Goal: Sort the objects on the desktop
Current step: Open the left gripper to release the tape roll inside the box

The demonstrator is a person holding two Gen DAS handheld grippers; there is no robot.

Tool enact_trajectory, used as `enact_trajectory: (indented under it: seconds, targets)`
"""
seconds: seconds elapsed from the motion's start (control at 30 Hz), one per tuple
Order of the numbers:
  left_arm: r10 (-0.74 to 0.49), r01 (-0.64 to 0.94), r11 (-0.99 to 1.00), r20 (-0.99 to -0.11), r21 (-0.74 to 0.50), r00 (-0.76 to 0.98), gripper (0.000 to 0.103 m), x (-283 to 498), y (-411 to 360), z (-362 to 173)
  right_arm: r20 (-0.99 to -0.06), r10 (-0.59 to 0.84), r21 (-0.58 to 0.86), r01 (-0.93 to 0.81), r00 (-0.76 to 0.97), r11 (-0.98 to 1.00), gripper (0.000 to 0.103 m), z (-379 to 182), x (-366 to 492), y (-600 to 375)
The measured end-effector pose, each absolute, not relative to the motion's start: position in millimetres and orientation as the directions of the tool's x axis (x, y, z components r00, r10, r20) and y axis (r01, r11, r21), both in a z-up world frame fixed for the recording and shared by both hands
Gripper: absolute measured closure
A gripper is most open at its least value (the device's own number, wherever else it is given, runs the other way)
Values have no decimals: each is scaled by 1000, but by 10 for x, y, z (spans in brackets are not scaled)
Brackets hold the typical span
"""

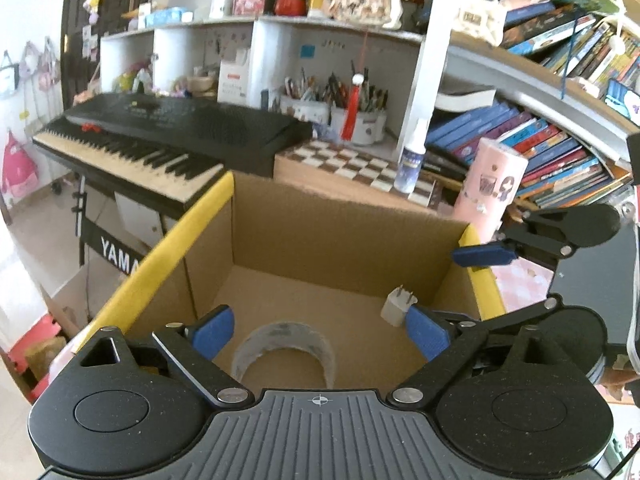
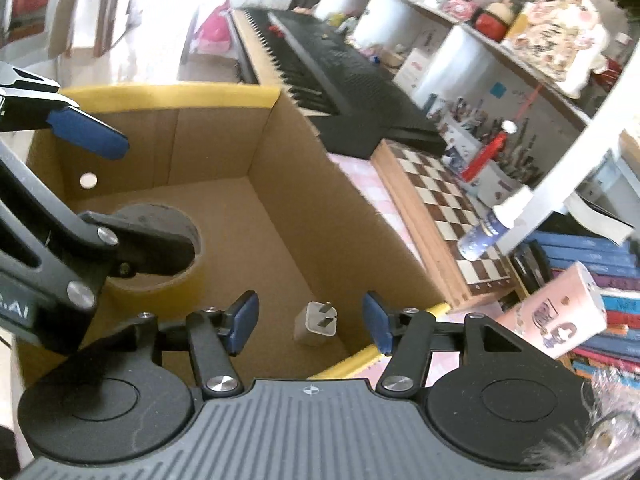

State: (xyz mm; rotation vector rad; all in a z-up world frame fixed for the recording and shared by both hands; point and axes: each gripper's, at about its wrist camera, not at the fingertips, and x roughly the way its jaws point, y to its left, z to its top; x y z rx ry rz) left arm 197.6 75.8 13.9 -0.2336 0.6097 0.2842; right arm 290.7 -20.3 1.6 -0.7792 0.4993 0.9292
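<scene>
An open cardboard box (image 1: 320,232) with yellow-taped rims holds a roll of clear tape (image 1: 284,344) and a white charger plug (image 1: 396,308). My left gripper (image 1: 320,334) hangs open over the box, the tape roll lying on the floor below its spread fingers. In the right wrist view my right gripper (image 2: 310,324) is open above the charger plug (image 2: 316,322), which lies on the box floor (image 2: 256,248), apart from both blue pads. The left gripper (image 2: 158,196) shows at the left, over the tape roll (image 2: 160,280). One blue finger (image 1: 484,254) of the right gripper reaches in from the right.
A black Yamaha keyboard (image 1: 160,136) stands left of and behind the box. Behind it lie a chessboard (image 1: 352,164), a small spray bottle (image 1: 410,160) and a pink cylinder (image 1: 492,184). Books (image 1: 532,148) and pen cups (image 1: 352,116) fill the shelves.
</scene>
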Motion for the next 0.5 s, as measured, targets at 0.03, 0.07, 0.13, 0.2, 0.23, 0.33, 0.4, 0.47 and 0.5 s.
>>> enact_trajectory:
  seconds: [0.03, 0.07, 0.13, 0.2, 0.23, 0.33, 0.4, 0.47, 0.5]
  targets:
    - [193, -326, 936, -584, -130, 788, 8, 1953, 759, 164, -674, 519, -368, -849, 525, 380, 47, 44, 2878, -227]
    - [192, -322, 938, -577, -131, 794, 8, 1922, 764, 186, -668, 522, -362, -845, 530, 395, 47, 71, 2852, -258]
    - [189, -315, 939, -565, -134, 803, 8, 1857, 772, 234, -654, 527, -345, -834, 543, 431, 47, 130, 2799, -316]
    - [188, -311, 940, -552, -137, 812, 8, 1782, 783, 275, -637, 528, -330, -818, 561, 471, 47, 189, 2746, -365]
    - [187, -310, 941, -548, -139, 815, 8, 1751, 793, 292, -629, 529, -321, -810, 570, 490, 47, 218, 2715, -397]
    - [184, -306, 940, -533, -149, 826, 8, 1649, 814, 343, -599, 534, -293, -784, 597, 548, 46, 313, 2615, -497]
    - [186, -308, 939, -525, -154, 831, 7, 1575, 832, 374, -573, 530, -279, -756, 626, 591, 39, 379, 2555, -563]
    - [185, -306, 938, -517, -160, 836, 7, 1506, 854, 391, -543, 523, -261, -723, 658, 640, 38, 443, 2488, -645]
    - [187, -309, 937, -513, -162, 838, 7, 1462, 865, 403, -529, 518, -243, -705, 672, 666, 37, 480, 2462, -688]
